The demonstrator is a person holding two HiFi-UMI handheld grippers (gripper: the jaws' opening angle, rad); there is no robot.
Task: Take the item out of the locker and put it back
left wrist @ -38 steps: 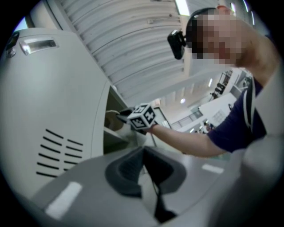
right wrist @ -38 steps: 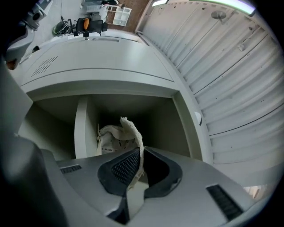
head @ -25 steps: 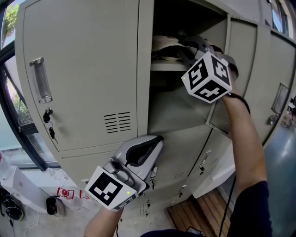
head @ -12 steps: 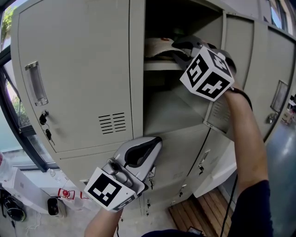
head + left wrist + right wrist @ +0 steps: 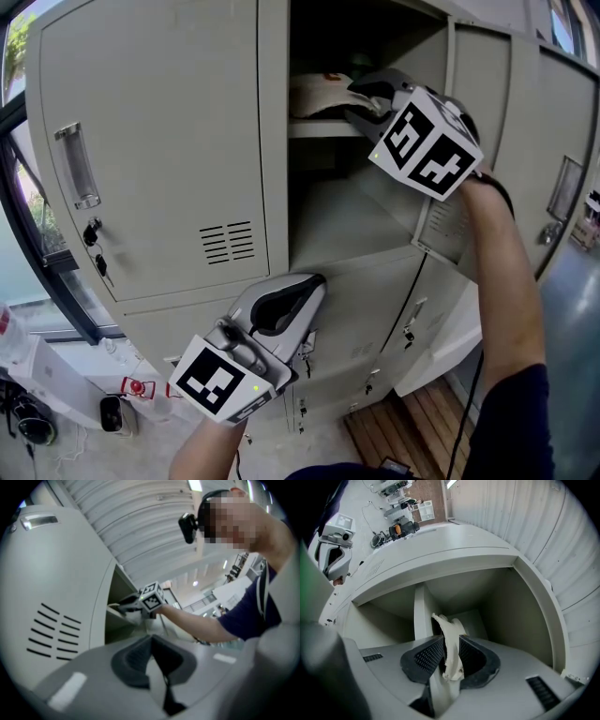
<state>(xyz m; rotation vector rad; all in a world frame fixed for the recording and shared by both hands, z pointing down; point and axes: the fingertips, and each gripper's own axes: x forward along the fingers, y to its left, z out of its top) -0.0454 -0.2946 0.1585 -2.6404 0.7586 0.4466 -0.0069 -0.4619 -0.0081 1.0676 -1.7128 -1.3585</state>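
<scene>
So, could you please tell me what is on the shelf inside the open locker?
A pale cloth-like item lies there, its edge pinched in the right tool. Behind it the shelf is too dark to see.

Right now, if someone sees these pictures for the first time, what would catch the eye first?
The right tongs reach into the open locker at its upper shelf, shut on a pale cloth that lies there. The left tongs hang low in front of the closed door beside it, shut and empty.
</scene>
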